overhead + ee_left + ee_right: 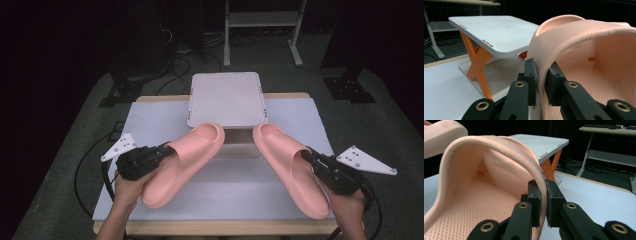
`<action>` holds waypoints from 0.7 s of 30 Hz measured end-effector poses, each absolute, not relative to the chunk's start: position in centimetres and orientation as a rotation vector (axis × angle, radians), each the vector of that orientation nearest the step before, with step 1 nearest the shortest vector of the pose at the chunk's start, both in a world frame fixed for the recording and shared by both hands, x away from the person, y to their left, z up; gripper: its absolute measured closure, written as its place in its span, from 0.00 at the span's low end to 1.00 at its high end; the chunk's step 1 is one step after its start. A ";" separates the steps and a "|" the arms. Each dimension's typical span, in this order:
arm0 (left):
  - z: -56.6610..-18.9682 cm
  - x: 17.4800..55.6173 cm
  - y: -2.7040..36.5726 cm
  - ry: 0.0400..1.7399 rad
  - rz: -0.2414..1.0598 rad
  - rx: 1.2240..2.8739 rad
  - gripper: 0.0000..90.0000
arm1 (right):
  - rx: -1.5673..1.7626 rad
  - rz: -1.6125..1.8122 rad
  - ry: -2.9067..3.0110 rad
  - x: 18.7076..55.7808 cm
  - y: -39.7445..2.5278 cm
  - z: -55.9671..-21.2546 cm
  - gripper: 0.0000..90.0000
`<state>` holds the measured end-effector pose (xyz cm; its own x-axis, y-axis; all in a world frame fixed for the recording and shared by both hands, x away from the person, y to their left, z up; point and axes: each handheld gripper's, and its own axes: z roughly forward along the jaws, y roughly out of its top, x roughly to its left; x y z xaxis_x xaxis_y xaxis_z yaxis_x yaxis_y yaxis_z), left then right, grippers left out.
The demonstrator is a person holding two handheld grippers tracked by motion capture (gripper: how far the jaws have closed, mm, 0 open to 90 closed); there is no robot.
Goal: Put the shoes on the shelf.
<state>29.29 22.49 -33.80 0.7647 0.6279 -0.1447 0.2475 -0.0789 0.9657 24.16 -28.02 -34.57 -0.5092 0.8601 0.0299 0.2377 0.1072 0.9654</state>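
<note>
High view overhead, facing forward-down; gripper views close, low; all share stand [226,99].

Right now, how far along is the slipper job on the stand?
Done: both pink slippers are gripped. The left gripper is shut on the left slipper at its strap edge, and the right gripper is shut on the right slipper the same way. In hand: both are held near the white stand, toes towards it. Left, probably: setting them on the stand, whose top is bare.

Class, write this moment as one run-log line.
left gripper: shut on left slipper | right gripper: shut on right slipper | stand: bare
</note>
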 end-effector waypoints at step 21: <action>-31.7 32.3 23.0 0.725 0.413 1.685 0.89 | 1.032 1.403 1.826 27.6 -27.3 -31.6 0.93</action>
<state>32.26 22.97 -31.68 0.7433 0.6597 -0.1106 0.2419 -0.1108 0.9640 27.59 -27.30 -31.60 -0.5117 0.8592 -0.0070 0.2148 0.1358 0.9672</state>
